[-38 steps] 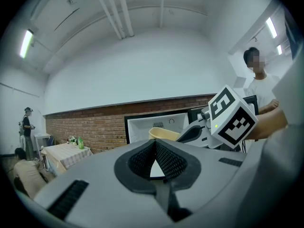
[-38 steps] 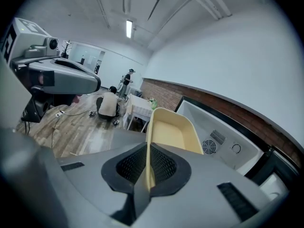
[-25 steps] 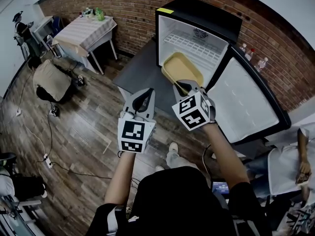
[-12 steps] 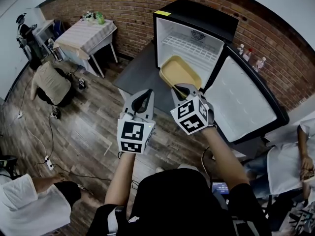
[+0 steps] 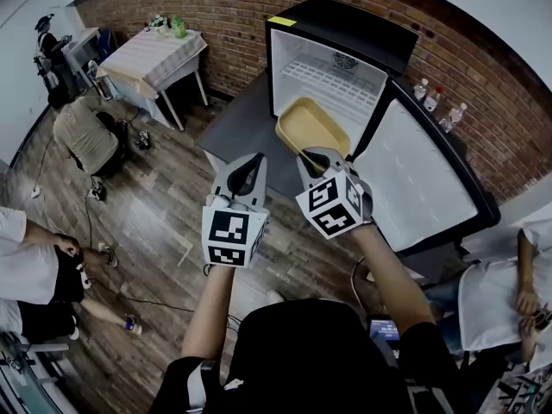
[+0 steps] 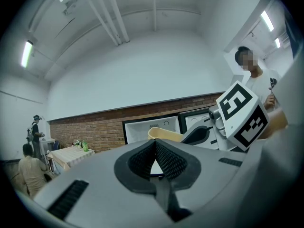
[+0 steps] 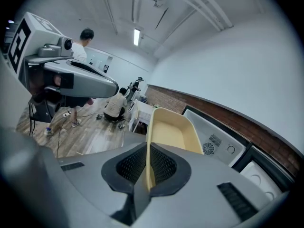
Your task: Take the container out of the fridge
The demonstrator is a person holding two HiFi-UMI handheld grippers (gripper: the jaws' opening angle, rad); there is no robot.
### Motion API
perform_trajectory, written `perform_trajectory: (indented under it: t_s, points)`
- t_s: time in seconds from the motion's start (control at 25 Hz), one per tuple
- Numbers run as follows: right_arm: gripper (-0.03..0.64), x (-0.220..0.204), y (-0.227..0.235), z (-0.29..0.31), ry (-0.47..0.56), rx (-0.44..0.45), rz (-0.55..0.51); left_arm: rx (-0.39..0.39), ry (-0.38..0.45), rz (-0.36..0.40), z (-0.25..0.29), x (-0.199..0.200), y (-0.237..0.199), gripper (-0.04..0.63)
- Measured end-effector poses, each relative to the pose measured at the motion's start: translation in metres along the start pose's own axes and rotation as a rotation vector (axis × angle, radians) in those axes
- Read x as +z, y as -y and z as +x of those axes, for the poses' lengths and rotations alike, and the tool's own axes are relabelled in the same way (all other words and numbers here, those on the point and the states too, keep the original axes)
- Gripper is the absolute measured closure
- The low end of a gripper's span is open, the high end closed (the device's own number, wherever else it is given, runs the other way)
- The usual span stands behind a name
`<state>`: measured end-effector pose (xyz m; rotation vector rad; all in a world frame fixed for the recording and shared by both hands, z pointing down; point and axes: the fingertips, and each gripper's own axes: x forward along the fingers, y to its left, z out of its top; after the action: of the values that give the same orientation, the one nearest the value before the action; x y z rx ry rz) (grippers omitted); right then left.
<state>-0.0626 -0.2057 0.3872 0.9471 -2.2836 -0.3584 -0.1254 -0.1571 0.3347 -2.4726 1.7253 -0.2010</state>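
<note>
The small black fridge (image 5: 345,33) stands open against the brick wall, its door (image 5: 423,188) swung out to the right. A shallow yellow container (image 5: 310,126) hangs tilted in front of the fridge's opening, clear of the shelf. My right gripper (image 5: 312,155) is shut on its near rim; in the right gripper view the rim (image 7: 148,141) runs between the pads and the container (image 7: 173,129) stretches away beyond them. My left gripper (image 5: 253,160) floats beside it on the left, shut with nothing in it (image 6: 155,144). The left gripper view shows the container (image 6: 164,134) past its tips.
A cloth-covered table (image 5: 151,54) with small items stands at the back left. People sit or crouch along the left edge (image 5: 82,132) and at the right (image 5: 500,291). Cables lie on the wood floor (image 5: 129,231). Bottles (image 5: 435,97) stand right of the fridge.
My right gripper and the container have shifted slightly left, away from the fridge. The left gripper has barely moved. People at the left edge have moved about.
</note>
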Motion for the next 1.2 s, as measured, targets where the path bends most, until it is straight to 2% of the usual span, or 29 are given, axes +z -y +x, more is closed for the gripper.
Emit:
perform_trajectory:
  t_s: [0.88,1.2]
  points:
    - [0.566,-0.030,0.000,-0.065,0.036,0.044,-0.003,0.034,-0.046,0.012,-0.023,0.008,0.072,0.581]
    - [0.566,-0.031,-0.010,-0.075,0.045,0.051,-0.014,0.045,-0.041,0.014,-0.034,0.012,0.082,0.581]
